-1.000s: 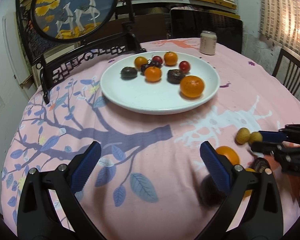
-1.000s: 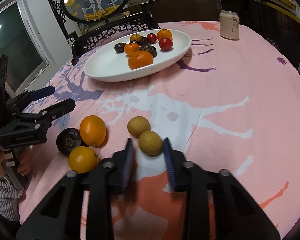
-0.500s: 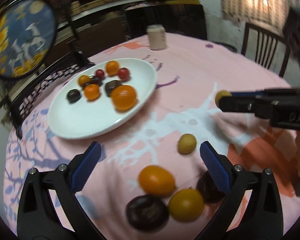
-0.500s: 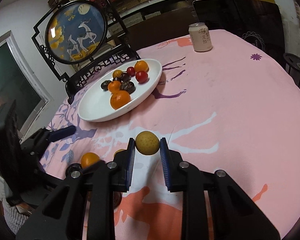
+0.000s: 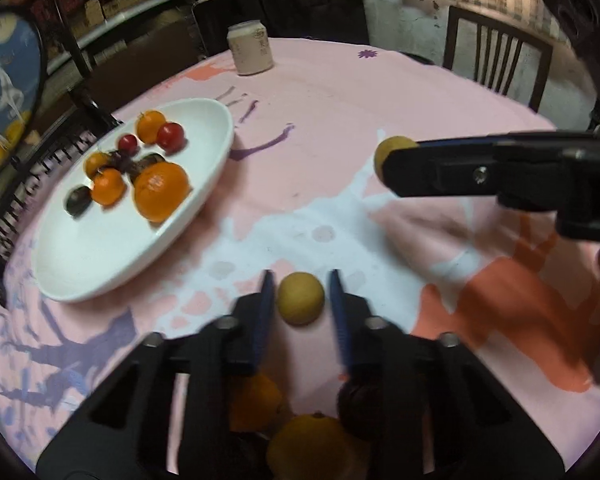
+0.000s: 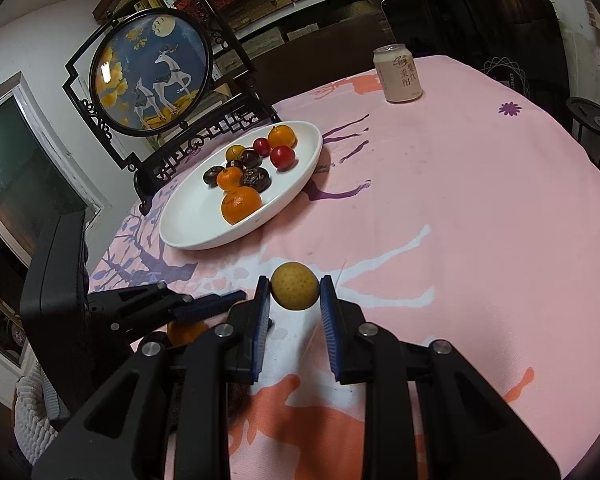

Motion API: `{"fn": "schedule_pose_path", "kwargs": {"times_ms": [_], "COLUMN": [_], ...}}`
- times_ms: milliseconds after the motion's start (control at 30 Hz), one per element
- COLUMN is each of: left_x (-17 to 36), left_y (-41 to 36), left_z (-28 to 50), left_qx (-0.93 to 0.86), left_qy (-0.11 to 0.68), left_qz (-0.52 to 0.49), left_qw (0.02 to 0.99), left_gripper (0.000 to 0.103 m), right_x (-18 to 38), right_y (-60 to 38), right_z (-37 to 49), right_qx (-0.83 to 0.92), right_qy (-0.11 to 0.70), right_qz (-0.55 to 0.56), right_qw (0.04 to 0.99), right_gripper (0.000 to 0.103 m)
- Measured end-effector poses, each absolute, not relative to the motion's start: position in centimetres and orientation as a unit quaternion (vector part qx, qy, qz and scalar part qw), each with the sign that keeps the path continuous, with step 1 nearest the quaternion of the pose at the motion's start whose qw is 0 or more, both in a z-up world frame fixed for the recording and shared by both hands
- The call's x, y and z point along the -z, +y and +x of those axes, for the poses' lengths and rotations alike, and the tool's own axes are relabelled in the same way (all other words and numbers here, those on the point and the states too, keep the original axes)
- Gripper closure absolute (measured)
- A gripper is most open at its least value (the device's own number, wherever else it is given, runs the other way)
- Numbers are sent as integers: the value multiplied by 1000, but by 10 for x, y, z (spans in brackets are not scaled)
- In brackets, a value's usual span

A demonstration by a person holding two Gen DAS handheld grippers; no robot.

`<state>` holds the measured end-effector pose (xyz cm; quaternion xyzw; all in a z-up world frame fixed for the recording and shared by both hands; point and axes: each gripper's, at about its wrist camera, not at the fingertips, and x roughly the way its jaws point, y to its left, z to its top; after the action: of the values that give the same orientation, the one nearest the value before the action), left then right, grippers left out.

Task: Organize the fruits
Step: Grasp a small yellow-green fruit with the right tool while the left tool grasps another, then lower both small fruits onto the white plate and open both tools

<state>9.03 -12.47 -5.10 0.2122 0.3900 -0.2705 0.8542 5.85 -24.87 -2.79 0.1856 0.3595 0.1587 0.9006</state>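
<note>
My right gripper (image 6: 294, 300) is shut on a yellow-brown round fruit (image 6: 294, 286) and holds it above the pink tablecloth; it also shows in the left wrist view (image 5: 394, 152). My left gripper (image 5: 300, 300) has its jaws narrowed around a second yellow-brown fruit (image 5: 300, 298) lying on the cloth, with small gaps on both sides. A white plate (image 6: 204, 236) holds several oranges, dark fruits and red fruits. An orange (image 5: 256, 400), a yellow-orange fruit (image 5: 312, 444) and a dark fruit (image 5: 360, 404) lie under my left gripper.
A drink can (image 6: 398, 74) stands at the far side of the round table. A framed round deer picture on a black stand (image 6: 152, 76) is behind the plate. A wooden chair (image 5: 496, 60) stands beyond the table's far right edge.
My right gripper has lifted its fruit off the cloth and moved toward the plate. My left gripper has swung right, moved over the second yellow-brown fruit and narrowed its jaws around it.
</note>
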Motion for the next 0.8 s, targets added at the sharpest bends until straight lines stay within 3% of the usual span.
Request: {"fn": "schedule_pose_path", "kwargs": {"times_ms": [467,800], "left_x": [-16,-2], "left_y": [-35,6], "left_z": [128,187], "left_qx": [173,126], "left_qy": [353,380], "left_qz": [89,34], "left_qw": [915,916], "left_gripper": [79,76], "right_x": [8,-1], "right_y": [-217,-169], "right_z": [97,180], "right_qx": [-179,-168], "right_qy": [374,377], "right_qz": [153,122], "right_qw": [897,903], "right_gripper": [77,77]}}
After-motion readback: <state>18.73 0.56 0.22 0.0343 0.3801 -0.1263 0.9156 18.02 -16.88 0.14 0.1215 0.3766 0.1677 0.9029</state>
